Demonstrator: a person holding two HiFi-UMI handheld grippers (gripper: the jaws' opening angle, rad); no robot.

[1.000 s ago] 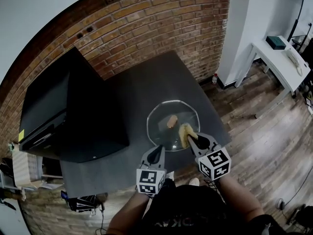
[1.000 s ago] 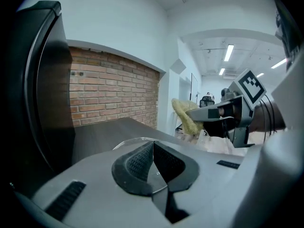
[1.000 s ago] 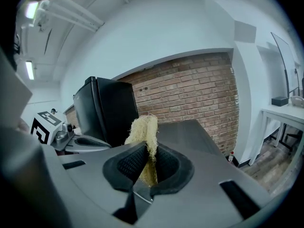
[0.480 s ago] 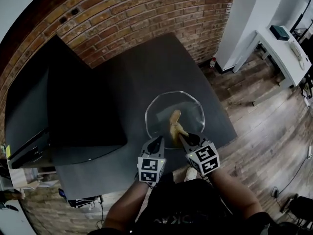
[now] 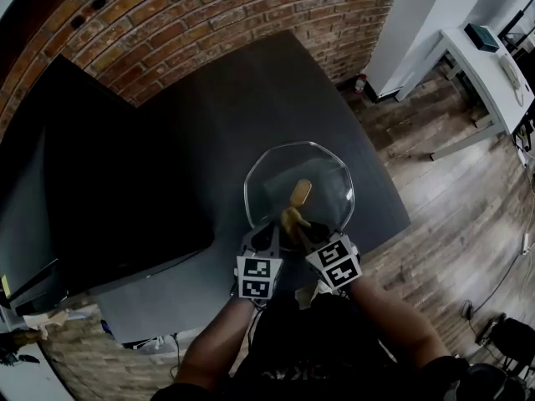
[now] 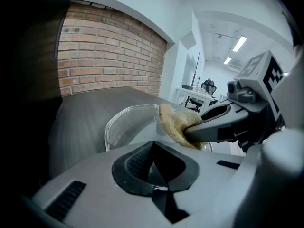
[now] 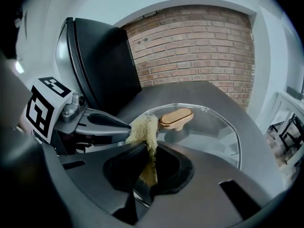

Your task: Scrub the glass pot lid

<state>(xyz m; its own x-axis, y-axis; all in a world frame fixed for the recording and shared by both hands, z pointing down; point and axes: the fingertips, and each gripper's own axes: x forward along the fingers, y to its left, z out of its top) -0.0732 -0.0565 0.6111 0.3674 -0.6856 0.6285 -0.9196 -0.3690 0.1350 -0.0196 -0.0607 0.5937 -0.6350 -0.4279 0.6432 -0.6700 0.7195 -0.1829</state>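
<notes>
Lid: the glass lid (image 5: 322, 170) is lying knob-up on the dark table (image 5: 234, 98). It is sitting close to the near edge, toward the near right corner.
Knob: a tan knob (image 5: 300, 192) is sitting at the lid's middle, with neither gripper touching it.
Sponge: a yellowish sponge (image 7: 142, 129) is lying over the glass between the knob and the near rim, and it appears to be touching the glass. It is stopping just short of the knob.
Right gripper: the right gripper (image 7: 149, 167) is reaching in over the near rim. Its jaws are standing narrow and clamping the sponge, which is sticking out past the tips.
Left gripper: the left gripper (image 6: 153, 170) is sitting at the near rim, just beside the right one. Its jaws are drawn narrow and pinching the lid's edge, and a sliver of glass is showing between the pads.
Arms: the person's forearms are coming in from the near edge, with both marker cubes hanging just off the table.
Box: a big black box (image 5: 109, 182) is taking up the table's left side, well apart from the lid.
Wall: a brick wall (image 5: 209, 15) is running along the table's far edge.
Floor: wood floor (image 5: 451, 215) is showing past the right edge, and a white desk (image 5: 493, 65) is standing well beyond it.
</notes>
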